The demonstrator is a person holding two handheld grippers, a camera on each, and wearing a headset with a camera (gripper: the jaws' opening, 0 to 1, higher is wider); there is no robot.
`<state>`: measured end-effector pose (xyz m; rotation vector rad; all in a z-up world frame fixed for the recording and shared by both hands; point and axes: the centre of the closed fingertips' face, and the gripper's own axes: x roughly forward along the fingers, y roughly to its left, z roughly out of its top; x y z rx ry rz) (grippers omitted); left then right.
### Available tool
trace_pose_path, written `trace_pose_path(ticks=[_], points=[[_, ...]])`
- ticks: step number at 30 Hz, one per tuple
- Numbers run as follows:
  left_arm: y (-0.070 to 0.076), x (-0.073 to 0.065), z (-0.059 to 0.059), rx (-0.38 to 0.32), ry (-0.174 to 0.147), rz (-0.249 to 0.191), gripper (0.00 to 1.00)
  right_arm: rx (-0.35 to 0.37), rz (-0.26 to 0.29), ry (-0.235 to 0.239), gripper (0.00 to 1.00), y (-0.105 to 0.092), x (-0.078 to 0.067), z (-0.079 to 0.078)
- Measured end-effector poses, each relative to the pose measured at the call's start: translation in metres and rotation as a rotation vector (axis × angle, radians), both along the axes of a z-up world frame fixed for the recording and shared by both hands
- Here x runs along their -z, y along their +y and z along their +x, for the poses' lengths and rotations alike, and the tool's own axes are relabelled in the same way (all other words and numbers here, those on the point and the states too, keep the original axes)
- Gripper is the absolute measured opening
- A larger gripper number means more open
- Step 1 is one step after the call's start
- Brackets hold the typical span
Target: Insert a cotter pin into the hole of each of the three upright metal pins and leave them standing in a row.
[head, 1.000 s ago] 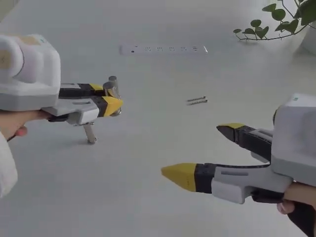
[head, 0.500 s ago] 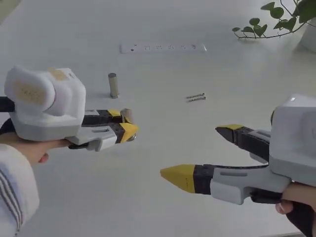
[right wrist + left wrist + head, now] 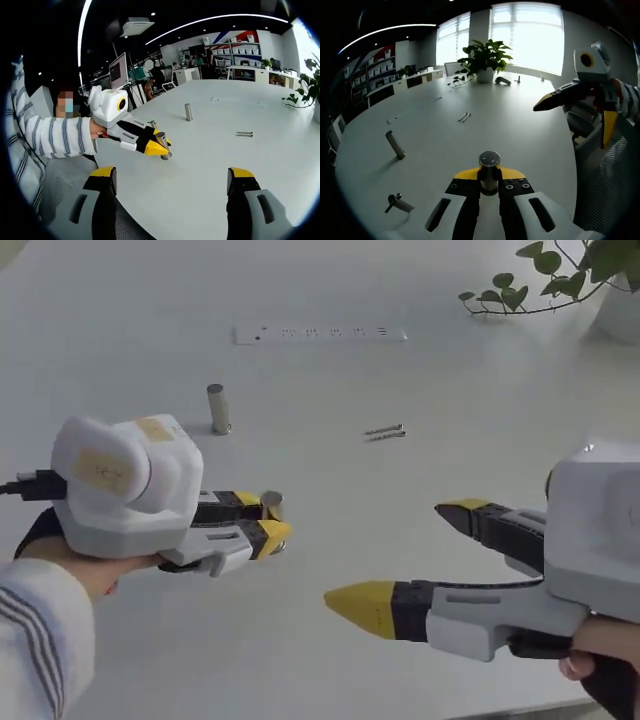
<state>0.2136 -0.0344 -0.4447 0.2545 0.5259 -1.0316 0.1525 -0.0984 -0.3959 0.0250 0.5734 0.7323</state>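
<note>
My left gripper [image 3: 274, 527] is shut on a short steel pin [image 3: 271, 501], held upright between its yellow tips just above the table; the same held pin [image 3: 489, 170] fills the jaws in the left gripper view. A second pin [image 3: 216, 408] stands upright farther back. A third pin [image 3: 397, 202], with a cotter pin through it, rests tilted at the lower left of the left gripper view. Two loose cotter pins [image 3: 385, 431] lie side by side mid-table. My right gripper [image 3: 402, 560] is open at the near right, holding nothing, its jaws wide apart [image 3: 172, 175].
A white power strip [image 3: 320, 334] lies at the far side of the white table [image 3: 330, 490]. A potted plant [image 3: 560, 280] trails leaves at the far right corner. The table's near edge runs just under my right gripper.
My left gripper has carried its pin away from the standing pin, toward the near side and slightly right. The right gripper has stayed put and open.
</note>
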Motion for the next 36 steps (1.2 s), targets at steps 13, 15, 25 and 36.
trace_pose_path(ticks=[13,15,25,36], points=[[-0.010,0.011,-0.013,0.070,-0.011,0.025,0.09,-0.016,-0.012,0.019,0.90,0.000,0.006,-0.001],[-0.011,0.012,-0.014,0.080,-0.013,0.028,0.09,-0.018,-0.012,0.021,0.90,0.000,0.007,-0.001],[-0.014,0.016,-0.020,0.121,-0.025,0.024,0.09,-0.030,-0.015,0.032,0.90,0.003,0.009,-0.003],[-0.012,0.021,-0.024,0.118,-0.020,0.007,0.09,-0.028,-0.011,0.046,0.90,0.003,0.014,-0.004]])
